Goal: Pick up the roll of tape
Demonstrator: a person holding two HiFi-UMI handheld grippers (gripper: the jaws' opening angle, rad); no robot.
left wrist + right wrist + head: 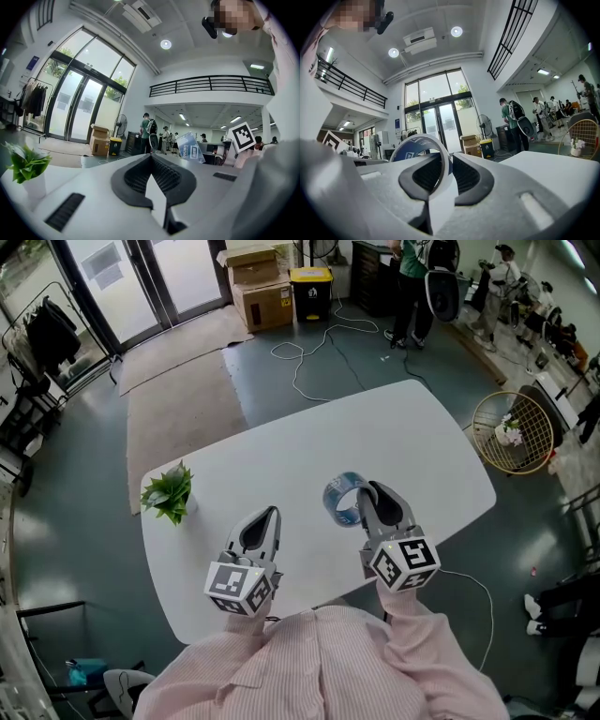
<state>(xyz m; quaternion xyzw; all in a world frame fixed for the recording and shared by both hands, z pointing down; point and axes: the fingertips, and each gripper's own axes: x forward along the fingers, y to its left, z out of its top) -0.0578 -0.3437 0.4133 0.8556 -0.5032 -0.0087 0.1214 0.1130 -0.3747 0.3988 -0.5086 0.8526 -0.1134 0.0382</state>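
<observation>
The roll of tape (342, 499), blue with a pale rim, is lifted off the white table (309, 442) and stands on edge in my right gripper (367, 493). In the right gripper view, the roll's wall (423, 149) is pinched between the two dark pads, the right gripper (449, 158) shut on it. My left gripper (271, 514) hovers over the table's near side to the left of the roll, jaws together and empty. In the left gripper view, the left gripper (151, 157) has its tips meeting, and the tape (190, 152) shows off to the right.
A small potted plant (170, 491) stands at the table's left edge. On the floor beyond are a brown mat (178, 409), cables (323, 352), cardboard boxes (258, 282) and a yellow-lidded bin (310, 292). A wire basket (513, 432) stands right of the table. People stand at the far back.
</observation>
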